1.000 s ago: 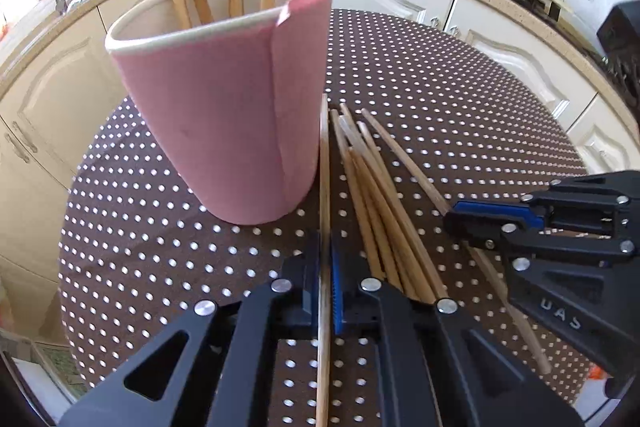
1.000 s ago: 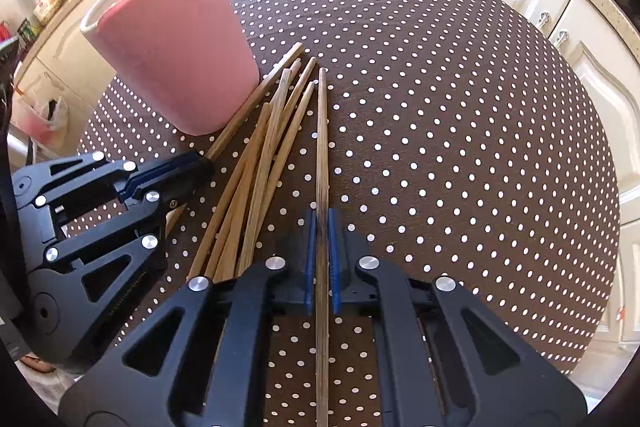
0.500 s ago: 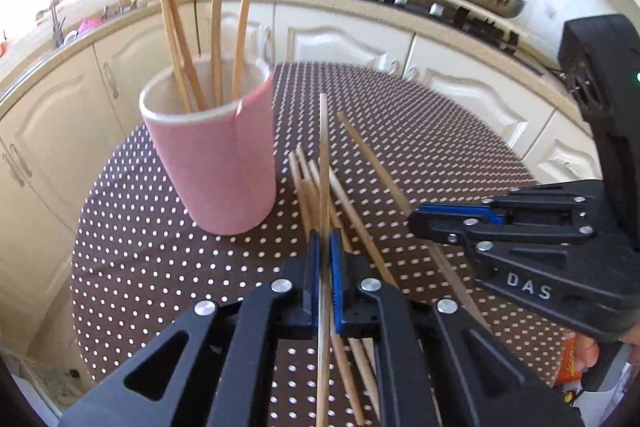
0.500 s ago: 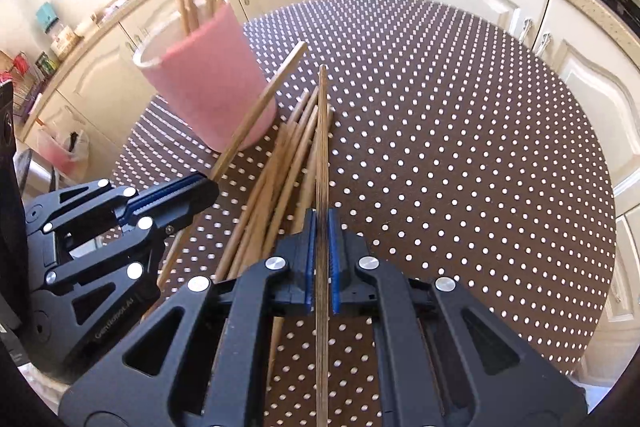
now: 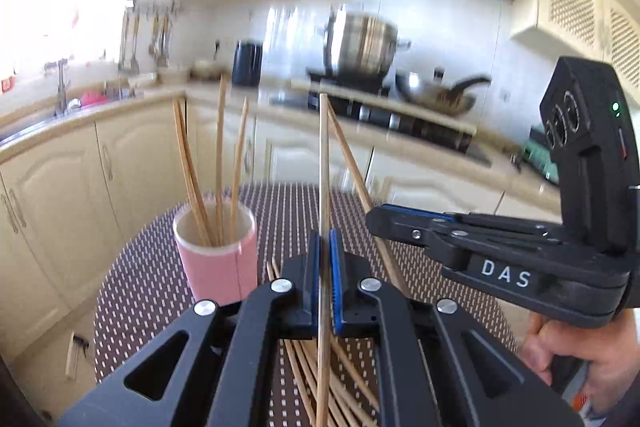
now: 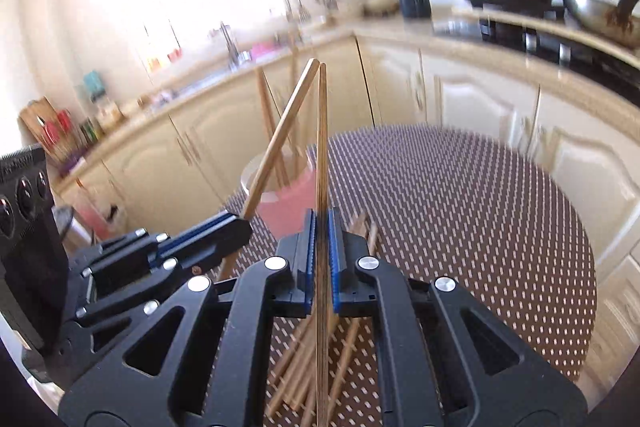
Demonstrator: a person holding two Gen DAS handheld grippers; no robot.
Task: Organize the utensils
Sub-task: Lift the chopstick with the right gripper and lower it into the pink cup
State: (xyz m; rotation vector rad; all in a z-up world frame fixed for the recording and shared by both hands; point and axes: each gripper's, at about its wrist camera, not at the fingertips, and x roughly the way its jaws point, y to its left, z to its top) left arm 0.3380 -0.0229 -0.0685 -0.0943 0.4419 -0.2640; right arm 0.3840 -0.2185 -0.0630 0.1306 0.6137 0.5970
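Above a dotted kitchen surface (image 6: pixel 460 187), we hold one wooden chopstick in each tool, both raised and angled toward the pink cup (image 5: pixel 218 259). The left gripper (image 5: pixel 325 281) has its jaws pinched narrow on the left chopstick (image 5: pixel 323 167), whose tip rises toward 12 o'clock in the left wrist view. The right gripper (image 6: pixel 320 259) is likewise clamped on the right chopstick (image 6: pixel 321 147), standing nearly straight up the frame. In the left view the right tool enters from 3 o'clock, its stick crossing close by ours near the tips. The cup sits at about 10 o'clock of the left jaws, already carrying several upright sticks (image 5: pixel 220 163). More loose chopsticks (image 6: pixel 296 367) lie fanned on the cloth beneath both tools.

To do this step well, we judge that the two sticks should go in one after the other, so that they do not tangle. Each tip should clear the cup's rim and the sticks already standing there before we tilt it down. We release only once the lower end is well inside, as the light cup may tip if nudged
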